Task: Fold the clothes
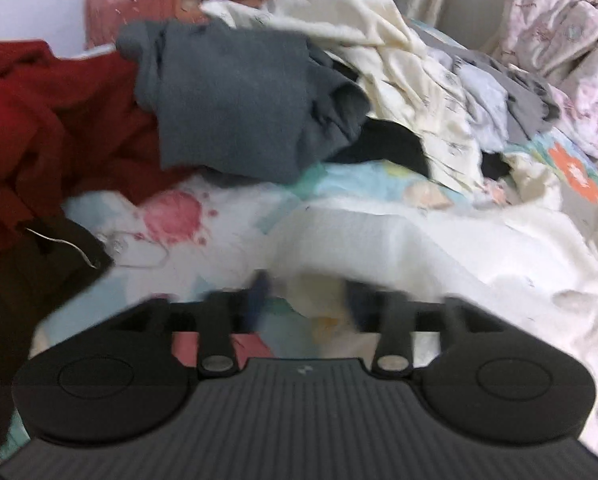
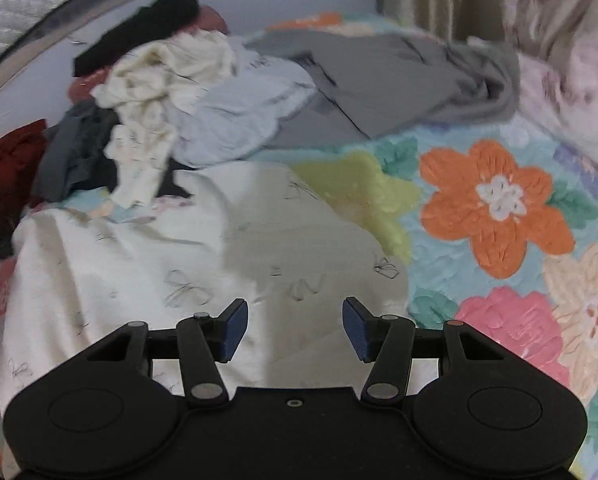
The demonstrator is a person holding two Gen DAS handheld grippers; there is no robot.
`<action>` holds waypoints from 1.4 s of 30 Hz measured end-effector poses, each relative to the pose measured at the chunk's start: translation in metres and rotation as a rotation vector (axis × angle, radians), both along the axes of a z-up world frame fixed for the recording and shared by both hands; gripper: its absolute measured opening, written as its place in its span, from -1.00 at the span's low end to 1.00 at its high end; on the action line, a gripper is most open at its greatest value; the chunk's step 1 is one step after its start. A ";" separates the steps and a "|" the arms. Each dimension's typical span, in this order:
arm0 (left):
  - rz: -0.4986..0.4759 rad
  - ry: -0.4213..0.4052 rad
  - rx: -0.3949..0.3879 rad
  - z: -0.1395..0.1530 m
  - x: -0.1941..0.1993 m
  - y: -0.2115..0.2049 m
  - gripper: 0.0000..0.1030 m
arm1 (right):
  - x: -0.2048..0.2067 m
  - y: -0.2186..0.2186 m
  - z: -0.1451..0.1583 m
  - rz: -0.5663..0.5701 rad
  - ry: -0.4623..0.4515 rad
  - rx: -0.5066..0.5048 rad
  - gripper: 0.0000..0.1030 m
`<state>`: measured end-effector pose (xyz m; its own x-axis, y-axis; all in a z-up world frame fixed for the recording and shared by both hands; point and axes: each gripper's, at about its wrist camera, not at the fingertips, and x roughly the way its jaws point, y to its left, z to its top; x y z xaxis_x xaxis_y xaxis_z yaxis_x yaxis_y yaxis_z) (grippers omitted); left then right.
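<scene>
A cream garment with small bow prints (image 2: 179,248) lies spread flat on the floral bedspread (image 2: 495,200). My right gripper (image 2: 295,332) hovers over its near part, blue pads wide apart with nothing between them. The left wrist view is blurred. There my left gripper (image 1: 309,300) stands with its fingers apart at the cream garment's (image 1: 419,240) left edge, and the pads do not press on the cloth. Behind it lies a heap of unfolded clothes: a dark grey garment (image 1: 235,100), a red one (image 1: 39,120) and a crumpled cream one (image 1: 379,40).
A light blue garment (image 2: 235,120) and a grey one (image 2: 399,80) lie at the back of the bed. A pink suitcase (image 1: 139,4) stands by the wall, a pink quilt (image 1: 571,40) is bunched at the right, and a thin cable (image 1: 71,246) lies at the left.
</scene>
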<state>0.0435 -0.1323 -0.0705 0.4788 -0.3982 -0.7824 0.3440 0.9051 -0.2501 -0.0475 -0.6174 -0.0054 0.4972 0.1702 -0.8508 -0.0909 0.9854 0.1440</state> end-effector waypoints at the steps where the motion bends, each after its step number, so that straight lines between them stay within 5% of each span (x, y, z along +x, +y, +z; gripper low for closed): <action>1: -0.010 -0.004 -0.010 0.003 0.000 -0.001 0.00 | 0.005 -0.003 -0.003 -0.003 0.003 -0.007 0.13; 7: 0.010 0.051 -0.153 -0.003 0.013 -0.003 0.11 | 0.036 -0.023 -0.021 -0.004 0.026 0.006 0.13; 11: 0.017 0.033 -0.076 -0.007 0.010 -0.018 0.10 | 0.054 -0.034 -0.030 0.000 0.053 0.063 0.13; 17: 0.042 0.077 -0.141 -0.013 0.014 -0.026 0.15 | 0.081 -0.045 -0.055 -0.013 0.093 0.085 0.18; 21: 0.031 0.079 -0.093 -0.021 0.024 -0.036 0.15 | 0.089 -0.040 -0.070 0.034 0.101 0.157 0.22; 22: 0.026 0.070 -0.081 -0.021 0.025 -0.039 0.15 | 0.089 -0.035 -0.070 0.066 0.086 0.163 0.16; 24: 0.018 0.055 -0.058 -0.019 0.025 -0.044 0.11 | 0.089 -0.024 -0.070 0.122 0.072 0.175 -0.67; 25: 0.012 0.035 -0.044 -0.019 0.024 -0.046 0.06 | 0.089 -0.018 -0.067 0.136 0.053 0.164 -0.88; 28: 0.011 -0.018 -0.004 -0.016 0.019 -0.047 -0.24 | 0.076 0.007 -0.045 0.194 -0.103 0.041 -0.88; 34: 0.016 -0.184 0.024 0.009 0.003 -0.047 -0.46 | 0.051 -0.011 0.013 0.056 -0.367 -0.026 -0.89; 39: 0.029 -0.293 0.077 0.016 -0.004 -0.052 -0.47 | 0.047 -0.024 0.013 0.037 -0.392 -0.216 -0.89; 42: 0.059 -0.283 0.167 0.002 0.005 -0.055 -0.50 | 0.051 -0.035 -0.009 0.022 -0.357 -0.167 -0.69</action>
<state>0.0490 -0.1869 -0.0689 0.7047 -0.2406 -0.6674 0.3242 0.9460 0.0014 0.0038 -0.6527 -0.0139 0.7648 0.0575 -0.6416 -0.1272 0.9899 -0.0628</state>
